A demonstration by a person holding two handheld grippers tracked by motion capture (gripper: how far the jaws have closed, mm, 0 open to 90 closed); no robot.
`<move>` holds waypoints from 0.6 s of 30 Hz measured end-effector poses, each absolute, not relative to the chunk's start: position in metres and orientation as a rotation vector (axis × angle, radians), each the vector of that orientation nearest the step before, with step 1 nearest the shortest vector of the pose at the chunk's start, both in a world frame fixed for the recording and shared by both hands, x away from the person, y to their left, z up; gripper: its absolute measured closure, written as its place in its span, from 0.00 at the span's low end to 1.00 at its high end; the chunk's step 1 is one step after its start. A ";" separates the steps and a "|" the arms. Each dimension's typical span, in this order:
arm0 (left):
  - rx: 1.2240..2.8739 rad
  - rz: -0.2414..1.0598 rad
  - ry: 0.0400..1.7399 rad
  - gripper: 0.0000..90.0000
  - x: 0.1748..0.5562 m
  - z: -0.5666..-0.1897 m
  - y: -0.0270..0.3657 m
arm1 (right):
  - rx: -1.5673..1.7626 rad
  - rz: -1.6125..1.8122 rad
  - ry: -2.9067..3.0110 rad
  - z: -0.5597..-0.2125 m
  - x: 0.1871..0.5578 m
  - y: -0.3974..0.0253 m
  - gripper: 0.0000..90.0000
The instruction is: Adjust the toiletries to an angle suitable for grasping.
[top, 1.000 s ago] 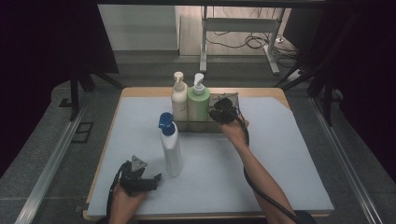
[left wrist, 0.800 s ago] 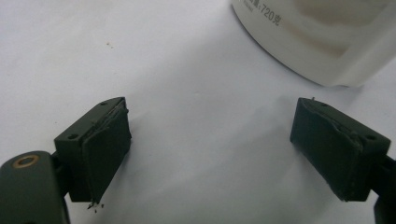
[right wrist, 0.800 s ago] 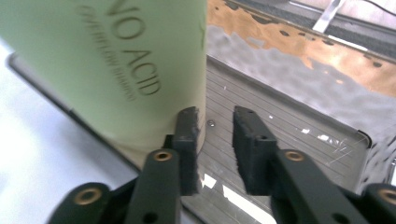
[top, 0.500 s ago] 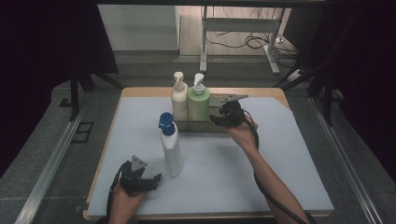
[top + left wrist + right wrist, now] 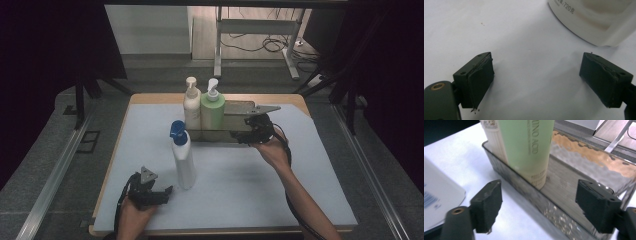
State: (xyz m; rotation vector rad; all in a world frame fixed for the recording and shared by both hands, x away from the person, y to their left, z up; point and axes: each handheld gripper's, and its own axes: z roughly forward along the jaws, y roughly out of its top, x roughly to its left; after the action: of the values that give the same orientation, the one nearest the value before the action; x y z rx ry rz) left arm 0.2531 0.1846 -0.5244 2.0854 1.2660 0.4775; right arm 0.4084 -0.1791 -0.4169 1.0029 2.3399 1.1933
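Note:
A shiny metal tray (image 5: 241, 111) (image 5: 584, 167) stands at the back of the table. In it stand a cream pump bottle (image 5: 191, 106) (image 5: 492, 137) and a green pump bottle (image 5: 212, 110) (image 5: 529, 147), upright and side by side. A white bottle with a blue cap (image 5: 182, 156) (image 5: 596, 20) stands alone in front of the tray. My right gripper (image 5: 248, 131) (image 5: 539, 207) is open just before the tray's near wall, right of the green bottle, holding nothing. Open and empty, my left gripper (image 5: 162, 194) (image 5: 536, 77) rests low on the mat, left of the white bottle's base.
A pale blue mat (image 5: 250, 185) covers the wooden table (image 5: 150, 98). Metal rails (image 5: 60, 165) run along both sides. A desk frame (image 5: 255, 30) and cables lie on the floor beyond the table.
My right gripper has drawn back from over the tray toward me and to the right, and hangs lower in front of its near wall. The left gripper has stayed put.

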 end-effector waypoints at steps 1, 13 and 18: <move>2.086 0.478 1.266 0.14 0.253 -0.524 0.185 | 1.001 1.184 2.335 -0.417 0.405 -0.181 0.17; 2.086 0.479 1.266 0.14 0.253 -0.524 0.185 | 0.936 1.129 2.368 -0.419 0.372 -0.198 0.00; 2.086 0.479 1.266 0.14 0.253 -0.524 0.185 | 0.939 1.123 2.359 -0.424 0.356 -0.211 0.00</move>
State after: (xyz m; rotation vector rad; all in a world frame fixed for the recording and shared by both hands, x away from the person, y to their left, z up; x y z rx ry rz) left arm 0.2531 0.1846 -0.5244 2.0855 1.2661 0.4789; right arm 0.3561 -0.2110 -0.4239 0.9390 2.3588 1.1230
